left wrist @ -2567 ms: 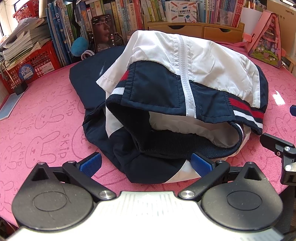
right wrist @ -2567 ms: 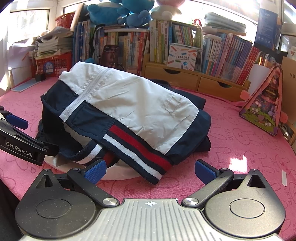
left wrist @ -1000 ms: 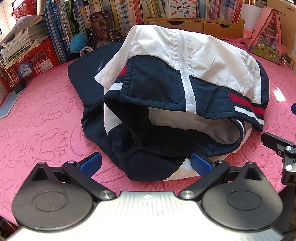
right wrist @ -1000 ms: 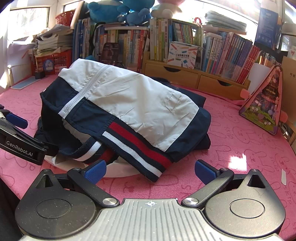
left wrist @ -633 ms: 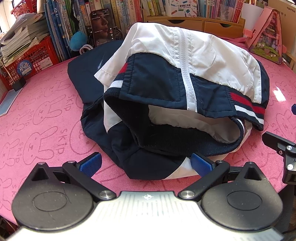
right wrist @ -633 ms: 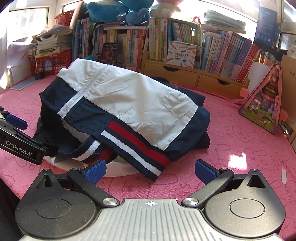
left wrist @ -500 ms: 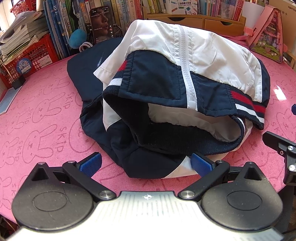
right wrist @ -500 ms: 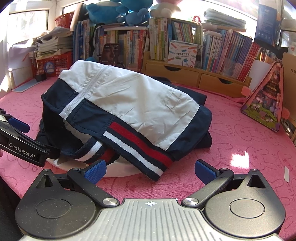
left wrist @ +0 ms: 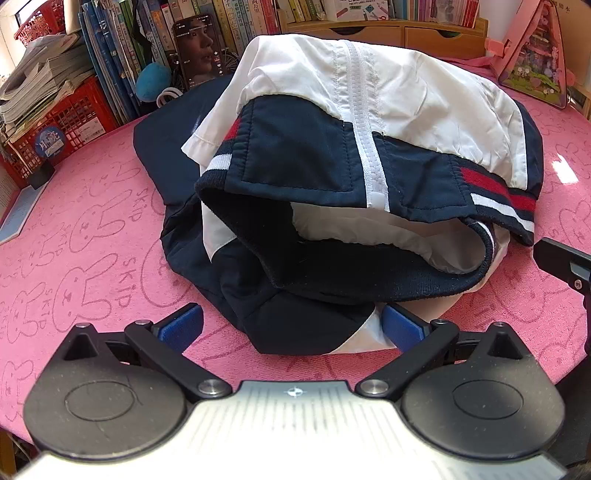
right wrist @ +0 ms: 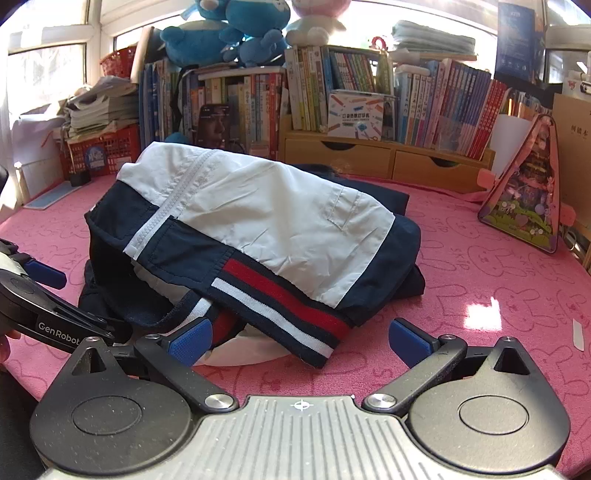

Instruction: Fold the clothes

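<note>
**Navy and white jacket heaped on a pink table between two open grippers**

Blue-padded fingers of the left gripper (left wrist: 291, 326) stand wide apart, low over the near edge of the table, holding nothing. Between them lies the near hem of the jacket, and the right pad (left wrist: 400, 328) sits just beside, perhaps touching, a white fold of cloth. The right gripper (right wrist: 299, 338) is also spread wide and empty. Its left pad (right wrist: 190, 339) is close against the striped cuff at the near side of the heap, and its right pad (right wrist: 408, 341) hovers over bare table.

Just beyond both grippers sits the navy and white zip-front windbreaker jacket (left wrist: 369, 147), loosely folded into a rounded mound near the middle of the pink table mat printed with rabbit outlines (left wrist: 92, 236). White panels lie on top, navy panels below, with a white zipper running down the middle and red and white stripes along the right edge. The ribbed navy waistband gapes open toward the near side, showing white lining.

In the right wrist view, the left gripper's black arm, marked GenRobot, enters from the left.

At the far side stand rows of upright books (right wrist: 443, 103), a wooden drawer unit (right wrist: 388, 160), a red plastic crate with stacked papers (left wrist: 55, 118), blue plush toys (right wrist: 229, 33), and a pink triangular pouch (right wrist: 524, 192) on the right.
</note>
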The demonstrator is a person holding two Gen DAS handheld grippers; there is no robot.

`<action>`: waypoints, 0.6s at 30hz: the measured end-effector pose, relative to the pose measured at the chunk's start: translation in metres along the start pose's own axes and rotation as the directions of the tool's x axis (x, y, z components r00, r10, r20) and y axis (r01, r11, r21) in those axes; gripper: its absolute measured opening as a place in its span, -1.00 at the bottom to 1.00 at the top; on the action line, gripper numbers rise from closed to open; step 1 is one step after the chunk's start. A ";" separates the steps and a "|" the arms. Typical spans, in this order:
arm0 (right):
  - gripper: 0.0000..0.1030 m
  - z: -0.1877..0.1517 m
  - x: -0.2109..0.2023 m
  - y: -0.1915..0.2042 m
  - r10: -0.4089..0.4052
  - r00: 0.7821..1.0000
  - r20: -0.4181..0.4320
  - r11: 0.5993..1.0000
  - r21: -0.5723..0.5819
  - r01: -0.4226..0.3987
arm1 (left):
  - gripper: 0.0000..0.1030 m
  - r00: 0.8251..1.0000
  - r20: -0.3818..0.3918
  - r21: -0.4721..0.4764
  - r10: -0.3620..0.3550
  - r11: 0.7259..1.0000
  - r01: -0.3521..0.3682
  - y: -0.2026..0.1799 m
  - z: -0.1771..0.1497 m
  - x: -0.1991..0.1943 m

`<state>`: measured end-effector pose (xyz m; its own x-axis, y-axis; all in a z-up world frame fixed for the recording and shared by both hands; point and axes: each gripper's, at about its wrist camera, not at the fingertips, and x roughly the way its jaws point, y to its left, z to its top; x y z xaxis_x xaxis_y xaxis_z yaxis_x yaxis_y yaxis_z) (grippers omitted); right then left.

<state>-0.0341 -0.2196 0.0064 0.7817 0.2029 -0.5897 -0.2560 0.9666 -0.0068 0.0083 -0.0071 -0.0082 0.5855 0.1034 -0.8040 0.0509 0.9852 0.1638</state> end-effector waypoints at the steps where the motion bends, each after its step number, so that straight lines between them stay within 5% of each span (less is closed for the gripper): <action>1: 1.00 0.000 0.000 -0.001 -0.006 1.000 -0.002 1.000 0.004 0.006 | 1.00 1.000 0.000 -0.006 -0.007 1.000 0.007 0.001 0.000 0.000; 5: 1.00 -0.003 -0.001 -0.003 0.003 1.000 0.014 1.000 -0.007 -0.003 | 1.00 0.999 -0.010 -0.041 -0.043 0.998 0.042 0.008 0.000 0.001; 11: 1.00 -0.014 -0.012 -0.017 0.104 0.985 0.135 0.987 0.109 -0.120 | 1.00 0.998 -0.004 -0.063 -0.063 0.996 0.063 0.012 0.000 0.000; 18: 1.00 -0.011 -0.009 -0.006 0.075 0.993 0.090 0.997 -0.012 -0.074 | 1.00 0.995 -0.006 -0.109 -0.103 0.989 0.101 0.016 0.001 0.000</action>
<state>-0.0457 -0.2285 0.0031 0.8085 0.2880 -0.5132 -0.3199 0.9470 0.0275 0.0101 0.0086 -0.0050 0.5722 0.0025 -0.8201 0.0214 0.9996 0.0180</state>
